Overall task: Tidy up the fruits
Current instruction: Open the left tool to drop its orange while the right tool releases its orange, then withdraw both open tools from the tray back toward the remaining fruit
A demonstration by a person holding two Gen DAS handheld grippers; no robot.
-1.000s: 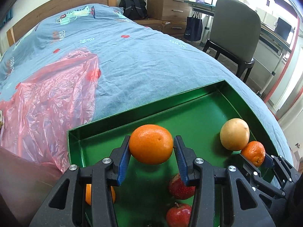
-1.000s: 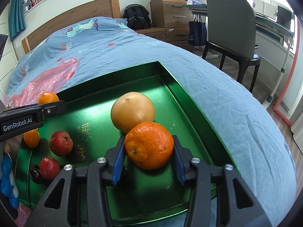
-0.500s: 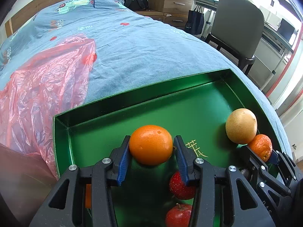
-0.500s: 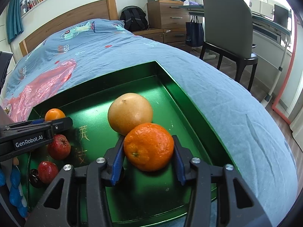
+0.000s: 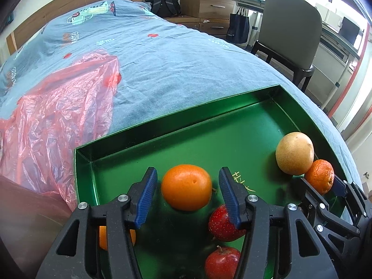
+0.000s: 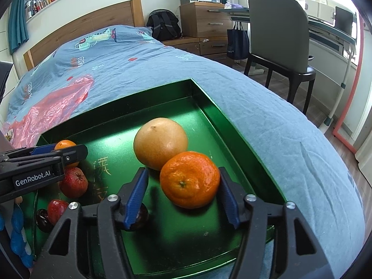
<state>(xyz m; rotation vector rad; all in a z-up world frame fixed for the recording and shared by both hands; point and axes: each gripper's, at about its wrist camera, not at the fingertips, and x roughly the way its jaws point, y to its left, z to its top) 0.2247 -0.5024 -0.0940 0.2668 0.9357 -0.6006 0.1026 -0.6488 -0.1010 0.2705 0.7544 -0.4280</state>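
Note:
A green tray (image 5: 162, 125) lies on the bed. My left gripper (image 5: 187, 195) is opening; a smooth orange (image 5: 186, 187) sits on the tray floor between its blue pads with a gap on each side. My right gripper (image 6: 182, 194) is also opening around a bumpy mandarin (image 6: 189, 179), which rests against a yellow grapefruit (image 6: 160, 146); the left pad stands well clear of it. Two red fruits (image 5: 224, 223) lie just behind the left fingers, and a small orange (image 5: 103, 237) shows under the left finger. A dark fruit (image 6: 141, 218) sits under my right gripper's left finger.
A crumpled pink plastic bag (image 5: 58, 107) lies on the blue bed cover (image 5: 174, 53) left of the tray. A grey chair (image 6: 279, 34), a wooden dresser (image 6: 204, 18) and a black backpack (image 6: 164, 26) stand beyond the bed. The bed edge drops off at the right.
Both grippers have spread their jaws. The orange and the mandarin, gripped before, now sit loose on the tray between the pads.

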